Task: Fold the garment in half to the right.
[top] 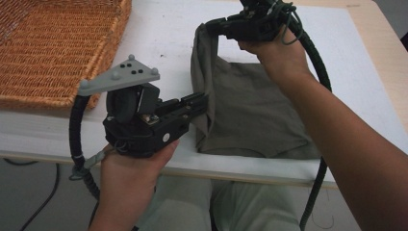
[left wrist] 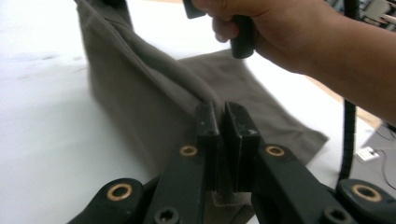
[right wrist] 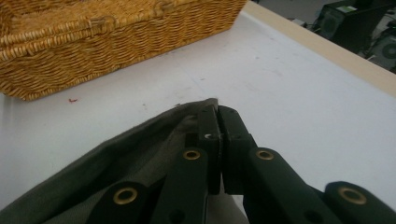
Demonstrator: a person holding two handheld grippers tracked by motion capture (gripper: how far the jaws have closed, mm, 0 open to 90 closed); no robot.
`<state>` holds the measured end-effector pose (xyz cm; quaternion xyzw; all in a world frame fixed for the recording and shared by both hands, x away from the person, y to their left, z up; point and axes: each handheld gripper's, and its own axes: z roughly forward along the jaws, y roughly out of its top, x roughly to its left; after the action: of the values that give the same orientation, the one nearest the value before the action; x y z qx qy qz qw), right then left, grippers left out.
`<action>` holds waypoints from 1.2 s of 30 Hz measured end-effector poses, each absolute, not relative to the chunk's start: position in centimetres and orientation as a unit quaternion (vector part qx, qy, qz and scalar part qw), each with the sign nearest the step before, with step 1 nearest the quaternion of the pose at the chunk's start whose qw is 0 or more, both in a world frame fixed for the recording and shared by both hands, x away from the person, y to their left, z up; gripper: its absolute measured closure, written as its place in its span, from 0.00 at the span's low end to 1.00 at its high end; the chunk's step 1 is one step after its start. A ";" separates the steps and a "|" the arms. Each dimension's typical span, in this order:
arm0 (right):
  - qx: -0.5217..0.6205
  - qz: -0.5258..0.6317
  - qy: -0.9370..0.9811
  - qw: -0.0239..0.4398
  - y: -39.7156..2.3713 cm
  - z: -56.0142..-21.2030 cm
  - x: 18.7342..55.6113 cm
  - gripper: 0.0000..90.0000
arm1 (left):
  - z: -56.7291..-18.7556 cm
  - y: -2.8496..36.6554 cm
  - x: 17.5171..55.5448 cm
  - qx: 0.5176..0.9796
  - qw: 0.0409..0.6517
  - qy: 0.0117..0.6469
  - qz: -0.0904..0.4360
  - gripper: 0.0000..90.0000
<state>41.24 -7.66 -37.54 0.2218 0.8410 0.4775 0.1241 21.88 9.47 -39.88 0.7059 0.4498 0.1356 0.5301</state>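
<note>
Pinching olive cloth point(top: 250, 106) edge: left gripper point(top: 201, 102), right gripper point(top: 211, 25).

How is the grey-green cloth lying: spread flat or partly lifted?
Partly lifted: both tongs pinch its left edge and raise it, while the rest lies on the table.

Brightness: even, soft daylight-like light in the high view; the white table point(top: 159, 33) is bright, nearly washed out toward its far edge.
Shadows: faint, a soft one under the olive cloth point(top: 250, 110) near the table's near edge.
Glare: the table blows out to white in the left gripper view.
Focus: the wicker basket point(right wrist: 93, 42) is slightly soft; the jaws are sharp.
Blur: the cloth's raised fold looks smeared, possibly by motion.
</note>
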 end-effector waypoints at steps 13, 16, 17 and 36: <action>0.287 0.499 0.807 0.135 -17.5 -38.4 40.4 0.99 | -40.4 1.7 23.8 0.746 0.528 0.396 0.091 0.94; 0.300 0.499 0.801 0.137 -19.5 -38.9 40.1 0.99 | -40.8 0.2 24.1 0.753 0.526 0.387 0.078 0.94; 0.303 0.499 0.800 0.137 -20.1 -39.1 40.0 0.99 | -40.9 -0.3 24.1 0.756 0.525 0.384 0.074 0.94; 0.372 0.500 0.767 0.152 -26.1 -42.1 39.5 0.72 | -43.0 -4.1 25.6 0.757 0.515 0.394 0.079 0.60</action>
<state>39.52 -26.08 -42.07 0.3724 0.7673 0.4996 0.1517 25.64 -4.10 -42.95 0.7565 0.3945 0.0794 0.5155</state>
